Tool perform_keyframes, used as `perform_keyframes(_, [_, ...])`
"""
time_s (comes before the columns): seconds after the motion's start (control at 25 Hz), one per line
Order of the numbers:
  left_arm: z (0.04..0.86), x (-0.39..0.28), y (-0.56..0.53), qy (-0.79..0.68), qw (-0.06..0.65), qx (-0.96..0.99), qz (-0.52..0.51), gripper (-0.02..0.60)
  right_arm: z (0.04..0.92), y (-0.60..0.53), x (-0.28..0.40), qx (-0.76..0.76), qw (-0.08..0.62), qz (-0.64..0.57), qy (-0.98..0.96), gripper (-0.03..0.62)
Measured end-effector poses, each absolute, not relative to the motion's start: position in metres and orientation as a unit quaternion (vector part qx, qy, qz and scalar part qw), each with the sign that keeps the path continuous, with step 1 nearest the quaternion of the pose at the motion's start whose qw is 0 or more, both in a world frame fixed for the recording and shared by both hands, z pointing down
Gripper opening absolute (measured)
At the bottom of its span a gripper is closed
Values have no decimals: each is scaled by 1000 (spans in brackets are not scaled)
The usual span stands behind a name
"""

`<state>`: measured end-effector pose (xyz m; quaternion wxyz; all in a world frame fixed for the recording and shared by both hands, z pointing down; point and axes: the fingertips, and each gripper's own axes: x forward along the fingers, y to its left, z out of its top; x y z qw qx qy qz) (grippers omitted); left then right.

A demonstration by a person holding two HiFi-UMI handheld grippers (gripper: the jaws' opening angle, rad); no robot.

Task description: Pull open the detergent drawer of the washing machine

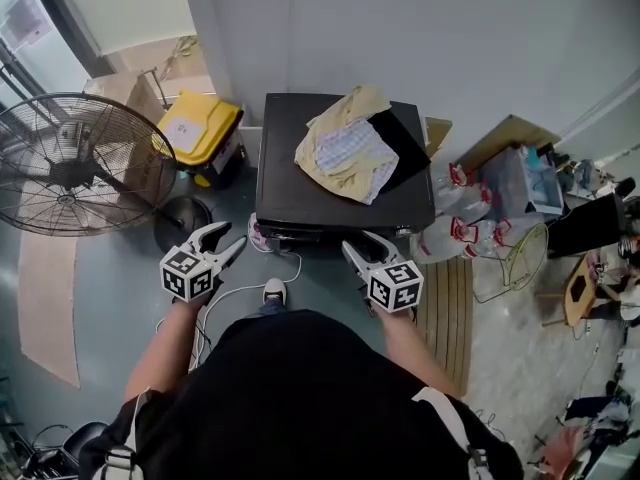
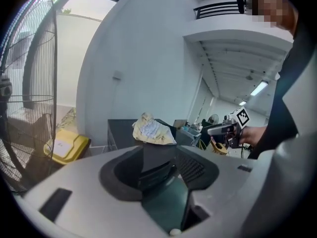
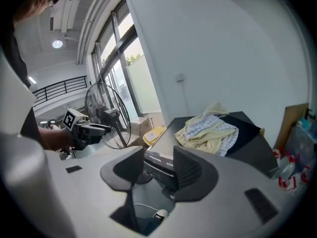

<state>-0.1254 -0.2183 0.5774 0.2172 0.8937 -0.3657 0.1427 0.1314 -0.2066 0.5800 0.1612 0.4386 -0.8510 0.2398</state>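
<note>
The black washing machine (image 1: 300,183) stands against the wall ahead of me, seen from above, with a heap of yellow and checked clothes (image 1: 345,148) on its lid. Only a thin strip of its front shows in the head view, and I cannot make out the detergent drawer. My left gripper (image 1: 228,240) hangs open just short of the front left corner. My right gripper (image 1: 362,246) is open near the front right. In the right gripper view the machine's top front panel (image 3: 157,161) lies between the spread jaws. Neither gripper touches anything.
A large standing fan (image 1: 70,163) is at the left, with a yellow-lidded bin (image 1: 200,128) behind it. Water bottles (image 1: 455,223) and a wire chair (image 1: 515,258) crowd the right. A white cable and plug (image 1: 273,290) lie on the floor at my feet, beside a slatted wooden mat (image 1: 445,318).
</note>
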Motion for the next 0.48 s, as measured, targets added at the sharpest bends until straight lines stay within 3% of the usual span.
perform_keyframes(0.48, [645,-128,-240,-342,269,882,183,210,650,-214,122,425,211,292,-831,189])
